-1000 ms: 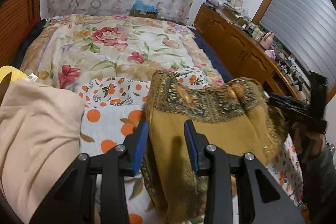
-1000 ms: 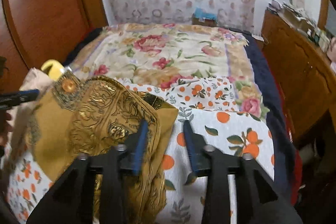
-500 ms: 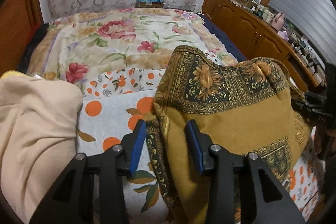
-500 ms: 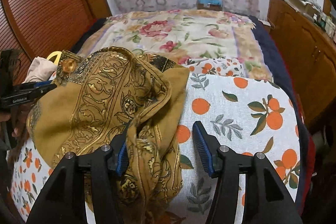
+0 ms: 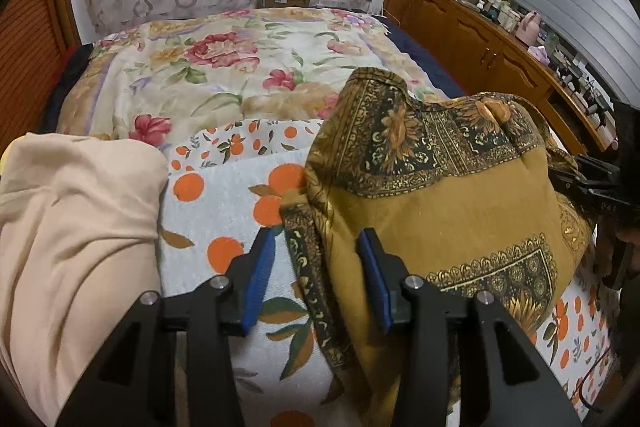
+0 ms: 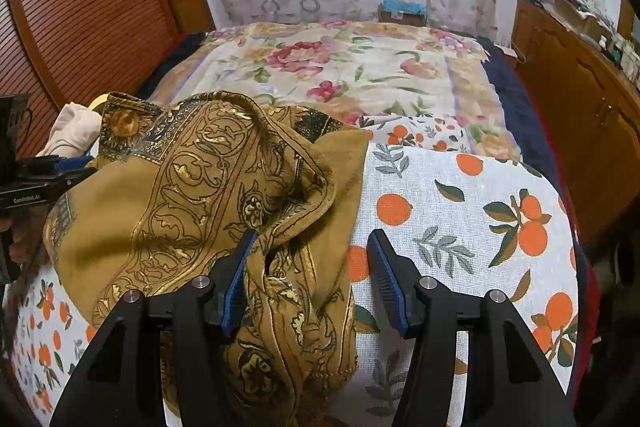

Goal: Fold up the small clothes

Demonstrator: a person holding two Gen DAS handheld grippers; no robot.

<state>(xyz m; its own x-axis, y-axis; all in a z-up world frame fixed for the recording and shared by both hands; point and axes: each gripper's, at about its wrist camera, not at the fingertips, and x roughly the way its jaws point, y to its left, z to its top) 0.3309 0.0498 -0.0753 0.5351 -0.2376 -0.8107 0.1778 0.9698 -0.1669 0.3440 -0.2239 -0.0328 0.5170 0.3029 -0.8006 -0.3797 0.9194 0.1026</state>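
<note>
Left tool [image 5: 316, 267] open, mustard scarf [image 5: 440, 211] edge between pads.

Since the earlier frames, both tools have lowered toward the bed. The mustard patterned cloth [image 5: 448, 211], formerly bunched, now lies spread on the orange-print cover [image 6: 460, 211]. Left tool [image 5: 316, 267] and right tool [image 6: 310, 275] have widened; neither pinches the cloth.

Left hand-held gripper [image 5: 316, 259]: lower centre of the left wrist frame, pitched downward, jaws parted, blue pads [image 5: 259, 277] pressing nothing. Right hand-held gripper [image 6: 312, 265]: lower centre of the right wrist frame, pitched downward, jaws parted wider, pads unloaded.
</note>
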